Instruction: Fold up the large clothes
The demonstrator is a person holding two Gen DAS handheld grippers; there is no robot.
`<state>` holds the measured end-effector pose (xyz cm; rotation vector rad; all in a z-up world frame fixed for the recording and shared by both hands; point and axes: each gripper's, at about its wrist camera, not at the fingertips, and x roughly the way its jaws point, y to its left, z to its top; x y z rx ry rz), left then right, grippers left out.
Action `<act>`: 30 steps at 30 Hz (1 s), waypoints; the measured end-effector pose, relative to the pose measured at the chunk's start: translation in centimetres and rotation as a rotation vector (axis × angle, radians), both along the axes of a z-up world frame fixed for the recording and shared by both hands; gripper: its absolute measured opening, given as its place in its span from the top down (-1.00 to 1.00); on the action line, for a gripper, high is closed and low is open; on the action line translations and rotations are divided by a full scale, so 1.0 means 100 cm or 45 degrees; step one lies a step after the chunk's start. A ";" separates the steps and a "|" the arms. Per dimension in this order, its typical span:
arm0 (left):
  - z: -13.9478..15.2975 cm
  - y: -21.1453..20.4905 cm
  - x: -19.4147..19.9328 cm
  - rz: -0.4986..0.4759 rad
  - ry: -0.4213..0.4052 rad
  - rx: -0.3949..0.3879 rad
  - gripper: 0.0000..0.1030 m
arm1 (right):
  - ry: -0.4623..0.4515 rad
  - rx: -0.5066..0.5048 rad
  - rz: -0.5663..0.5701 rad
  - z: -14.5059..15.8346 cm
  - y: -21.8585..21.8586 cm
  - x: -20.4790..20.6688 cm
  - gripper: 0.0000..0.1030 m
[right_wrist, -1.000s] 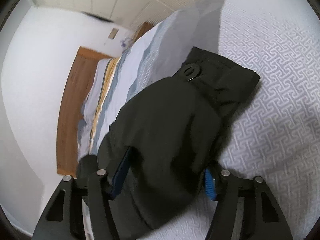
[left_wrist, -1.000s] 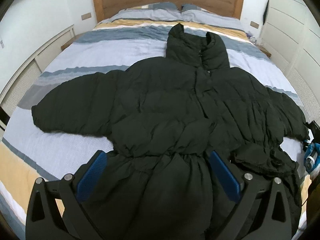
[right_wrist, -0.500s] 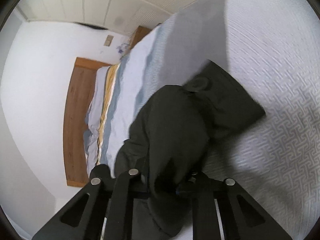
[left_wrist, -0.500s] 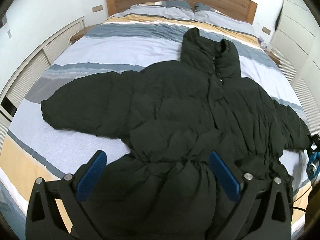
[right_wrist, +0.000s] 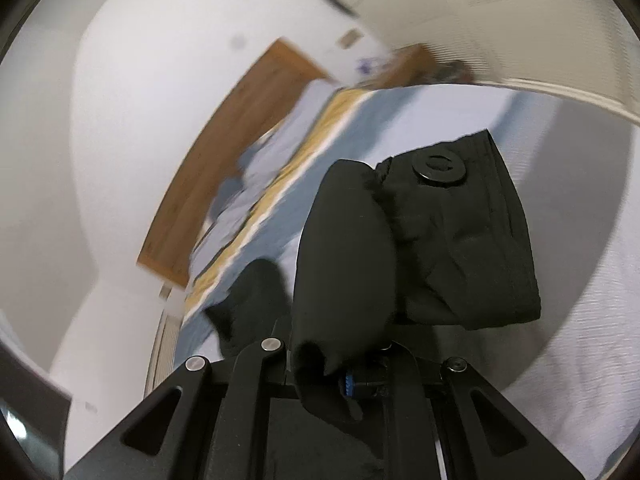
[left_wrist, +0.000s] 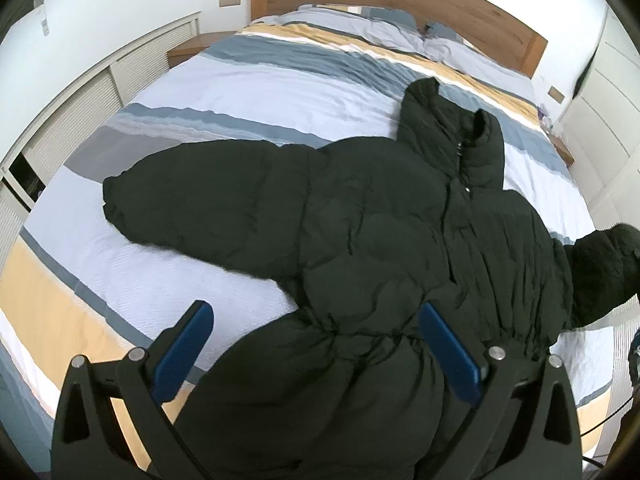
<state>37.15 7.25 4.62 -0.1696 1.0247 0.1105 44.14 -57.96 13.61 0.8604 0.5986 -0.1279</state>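
A large black puffer jacket (left_wrist: pixel 360 240) lies face up on the striped bed (left_wrist: pixel 280 92), its left sleeve (left_wrist: pixel 192 200) spread out. My left gripper (left_wrist: pixel 316 344) is open and empty, hovering above the jacket's lower hem. My right gripper (right_wrist: pixel 344 376) is shut on the jacket's right sleeve (right_wrist: pixel 400 248) near the cuff (right_wrist: pixel 472 240) and holds it raised off the bed. That raised sleeve shows at the right edge of the left wrist view (left_wrist: pixel 600 272).
A wooden headboard (left_wrist: pixel 400 4) and pillows (left_wrist: pixel 360 28) are at the far end. White louvred cabinets (left_wrist: pixel 100 96) run along the left wall and white wardrobes (left_wrist: pixel 600 100) along the right. A nightstand (left_wrist: pixel 192 46) stands by the headboard.
My right gripper closed on the right sleeve and lifted it off the bed, swinging upward. My left gripper shifted left and back, staying open above the hem.
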 end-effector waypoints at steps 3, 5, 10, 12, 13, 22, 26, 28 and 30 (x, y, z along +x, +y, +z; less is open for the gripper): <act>0.003 0.012 -0.004 0.024 -0.001 -0.010 -1.00 | -0.018 -0.055 0.104 0.013 0.039 0.006 0.74; 0.002 0.021 -0.006 0.043 0.006 -0.030 -1.00 | -0.017 -0.100 0.170 0.019 0.065 0.012 0.74; -0.005 0.044 -0.012 0.081 0.026 -0.060 -1.00 | 0.030 -0.211 0.342 0.017 0.130 0.024 0.74; -0.012 0.055 -0.016 0.102 0.043 -0.074 -1.00 | 0.049 -0.234 0.409 0.011 0.156 0.026 0.74; -0.015 0.058 -0.018 0.110 0.051 -0.078 -1.00 | 0.065 -0.246 0.447 0.006 0.171 0.027 0.74; -0.031 0.091 -0.033 0.184 0.093 -0.109 -1.00 | 0.287 -0.405 0.717 -0.063 0.262 0.030 0.66; -0.037 0.098 -0.039 0.208 0.112 -0.118 -1.00 | 0.373 -0.536 0.804 -0.093 0.297 0.017 0.35; -0.040 0.100 -0.041 0.216 0.120 -0.120 -1.00 | 0.401 -0.582 0.864 -0.105 0.315 0.015 0.23; -0.040 0.100 -0.042 0.220 0.117 -0.122 -1.00 | 0.421 -0.614 0.919 -0.112 0.324 0.008 0.10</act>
